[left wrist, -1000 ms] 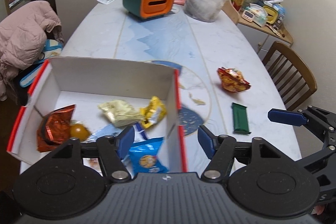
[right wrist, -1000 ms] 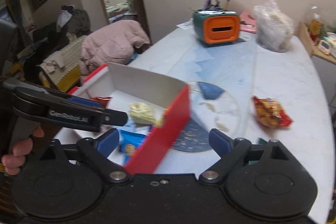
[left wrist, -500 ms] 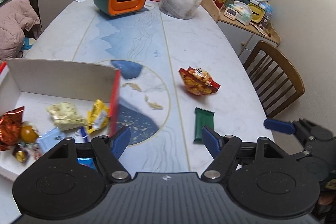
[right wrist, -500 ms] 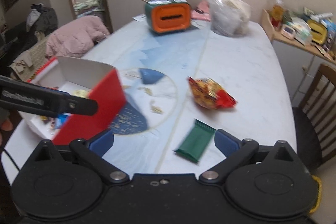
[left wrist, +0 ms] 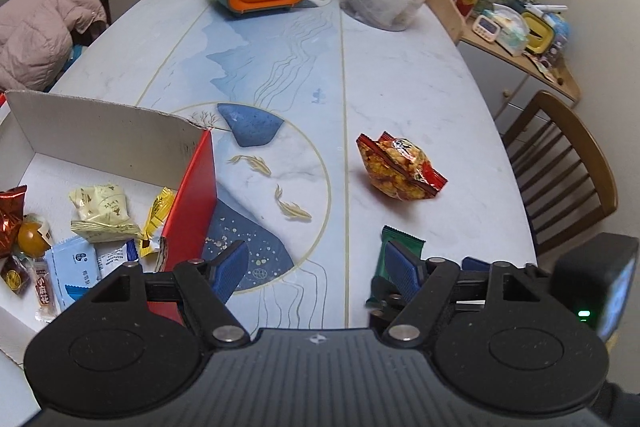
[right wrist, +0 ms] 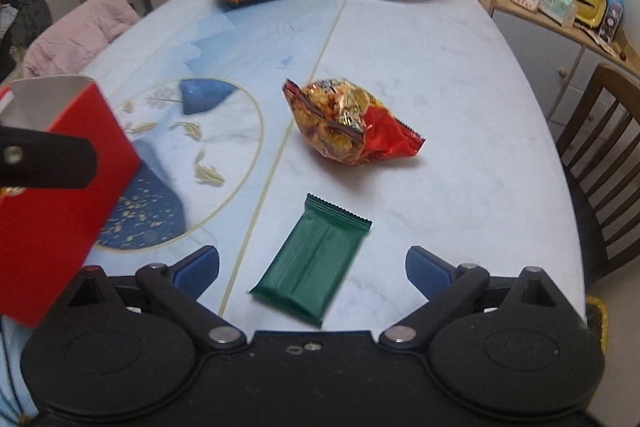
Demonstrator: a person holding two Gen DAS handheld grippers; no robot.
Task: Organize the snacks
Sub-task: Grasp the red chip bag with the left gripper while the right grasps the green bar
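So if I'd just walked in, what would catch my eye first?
Probably the shiny red-and-gold snack bag lying alone mid-table, with a dark green wrapped bar just in front of the open right hand-held gripper. On the left stands a red-sided box already holding several snacks.

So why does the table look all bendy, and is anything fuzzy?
Left wrist view: the fisheye lens curves the table edges; snacks look sharp. Right wrist view: same bending, and the red box and green wrapper up close look slightly smeared.

Bare table [right wrist: 460,99] surrounds the green packet [right wrist: 316,259]; red box [right wrist: 68,195] blocks leftward.
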